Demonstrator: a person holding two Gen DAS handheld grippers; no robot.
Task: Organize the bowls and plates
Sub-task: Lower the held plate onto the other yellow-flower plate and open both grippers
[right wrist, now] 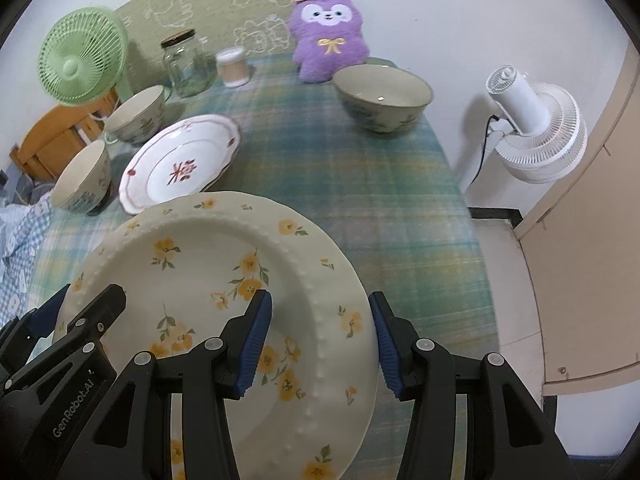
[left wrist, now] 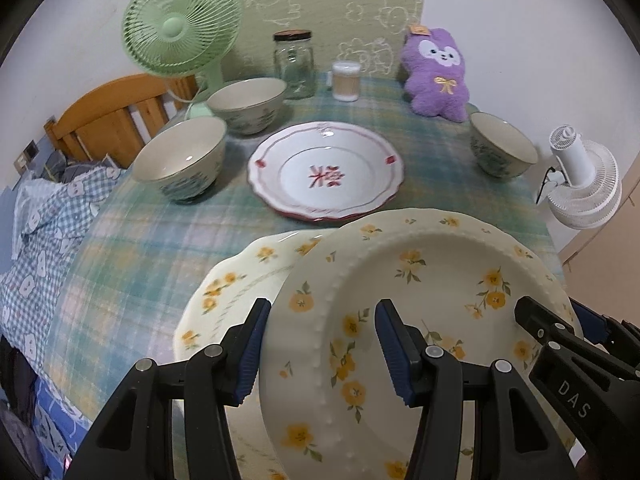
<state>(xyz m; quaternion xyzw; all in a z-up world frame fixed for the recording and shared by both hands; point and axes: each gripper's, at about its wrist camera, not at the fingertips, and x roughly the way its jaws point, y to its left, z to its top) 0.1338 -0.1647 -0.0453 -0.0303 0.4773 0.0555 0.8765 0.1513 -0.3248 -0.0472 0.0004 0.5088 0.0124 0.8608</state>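
Note:
A cream plate with yellow flowers and a beaded rim [left wrist: 420, 280] [right wrist: 200, 280] hangs over the checked tablecloth, carried between both grippers. My left gripper [left wrist: 324, 344] is shut on its left rim, and my right gripper [right wrist: 320, 336] is shut on its right rim. Each gripper also shows at the edge of the other's view: right gripper [left wrist: 560, 328], left gripper [right wrist: 80, 320]. Under the carried plate lies a scalloped yellow-flowered plate [left wrist: 232, 280]. Farther back sits a white plate with red trim [left wrist: 326, 176] [right wrist: 180, 164]. Two bowls [left wrist: 180, 156] [left wrist: 248, 100] stand at its left, a third bowl [left wrist: 502, 144] [right wrist: 382, 94] at the right.
Along the table's back stand a green fan [left wrist: 180, 24], a glass jar [left wrist: 294, 64], a small white container [left wrist: 346, 80] and a purple plush toy [left wrist: 436, 72]. A white fan [right wrist: 536, 128] stands off the table's right edge. A wooden headboard [left wrist: 108, 116] and blue bedding [left wrist: 36, 240] lie left.

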